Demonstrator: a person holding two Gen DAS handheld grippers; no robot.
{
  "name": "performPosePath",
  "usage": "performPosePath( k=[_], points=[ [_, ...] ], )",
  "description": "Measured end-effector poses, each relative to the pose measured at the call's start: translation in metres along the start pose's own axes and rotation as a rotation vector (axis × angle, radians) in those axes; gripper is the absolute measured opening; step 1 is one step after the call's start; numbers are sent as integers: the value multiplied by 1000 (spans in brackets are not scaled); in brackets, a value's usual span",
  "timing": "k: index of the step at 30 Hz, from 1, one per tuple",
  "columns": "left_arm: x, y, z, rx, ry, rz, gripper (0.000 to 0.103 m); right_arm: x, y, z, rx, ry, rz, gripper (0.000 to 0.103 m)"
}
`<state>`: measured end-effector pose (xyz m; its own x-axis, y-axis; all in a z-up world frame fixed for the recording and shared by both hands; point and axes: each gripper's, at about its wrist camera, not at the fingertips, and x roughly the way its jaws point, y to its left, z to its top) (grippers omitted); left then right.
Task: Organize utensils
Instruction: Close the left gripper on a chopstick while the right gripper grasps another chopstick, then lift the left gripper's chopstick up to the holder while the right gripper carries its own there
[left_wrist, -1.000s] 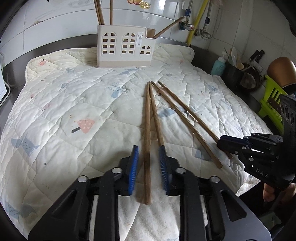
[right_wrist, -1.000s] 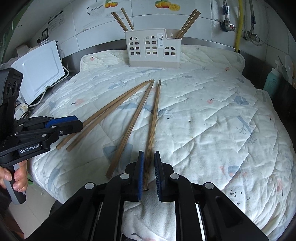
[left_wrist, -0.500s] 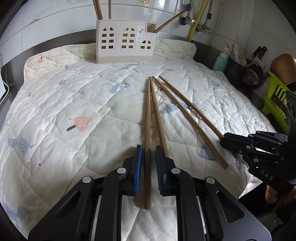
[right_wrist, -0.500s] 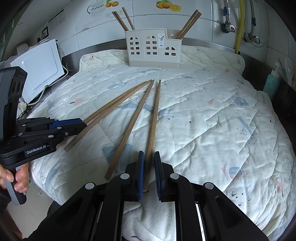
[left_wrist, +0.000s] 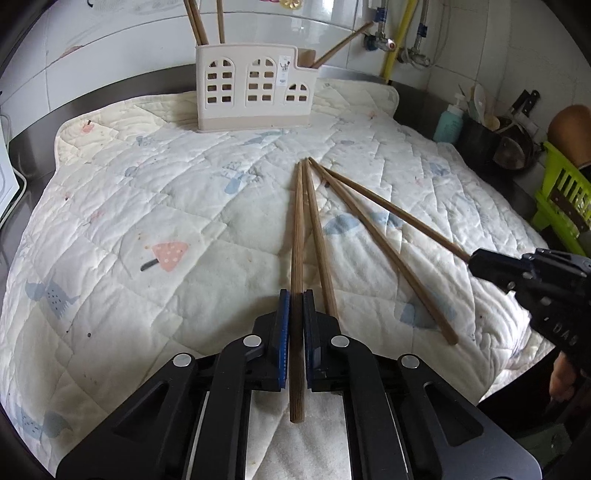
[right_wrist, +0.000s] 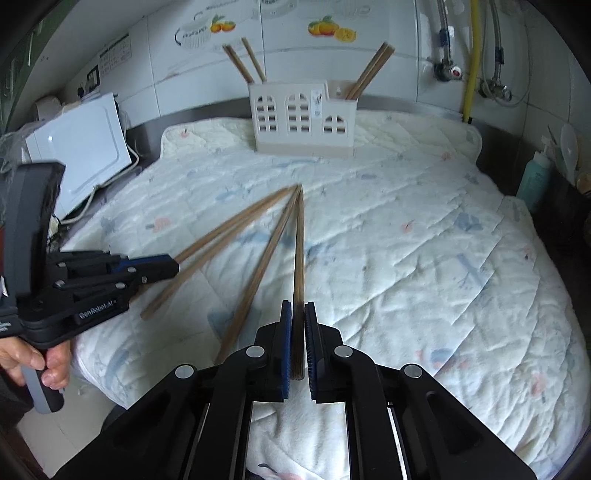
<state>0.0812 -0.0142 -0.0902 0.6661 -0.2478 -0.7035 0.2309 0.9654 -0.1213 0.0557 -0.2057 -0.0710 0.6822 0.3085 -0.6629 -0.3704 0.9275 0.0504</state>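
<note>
Several long wooden chopsticks fan out on a quilted mat (left_wrist: 110, 221). My left gripper (left_wrist: 296, 299) is shut on the leftmost chopstick (left_wrist: 297, 229). My right gripper (right_wrist: 297, 310) is shut on the rightmost chopstick (right_wrist: 299, 243), and its far end has lifted off the mat. The right gripper also shows in the left wrist view (left_wrist: 480, 263), closed on the chopstick (left_wrist: 391, 214). Two loose chopsticks (left_wrist: 384, 251) lie between them. A white utensil holder (left_wrist: 255, 92) with chopsticks in both end compartments stands at the back of the mat.
A white appliance (right_wrist: 85, 147) stands off the mat's left edge. A teal bottle (left_wrist: 448, 122), dark pots and a green rack (left_wrist: 561, 199) stand to the right. Pipes and taps run along the tiled back wall.
My left gripper closed on the leftmost chopstick. My right gripper, shut on its chopstick throughout, has raised it, so its far end swings up and blurs. Both cameras moved slightly forward.
</note>
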Motion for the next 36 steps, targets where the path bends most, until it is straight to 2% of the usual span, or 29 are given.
performPosePath(
  k=[13,18,23,30,36],
  points=[
    [-28,9,26,-42,-113,-36,5,-41,-13,55,-19,-142,21,7],
    [-26,13,32,-54,-74,-64,5,-49,-12,76,-42,-182,21,7],
    [-24,16,29,-41,-44,-62,5,-54,-9,85,-58,-206,21,7],
    [-30,22,36,-41,-60,-57,5,-53,-9,94,-68,-209,25,7],
    [-38,21,55,-15,-83,-54,5,-52,-16,108,-61,-205,41,7]
  ],
)
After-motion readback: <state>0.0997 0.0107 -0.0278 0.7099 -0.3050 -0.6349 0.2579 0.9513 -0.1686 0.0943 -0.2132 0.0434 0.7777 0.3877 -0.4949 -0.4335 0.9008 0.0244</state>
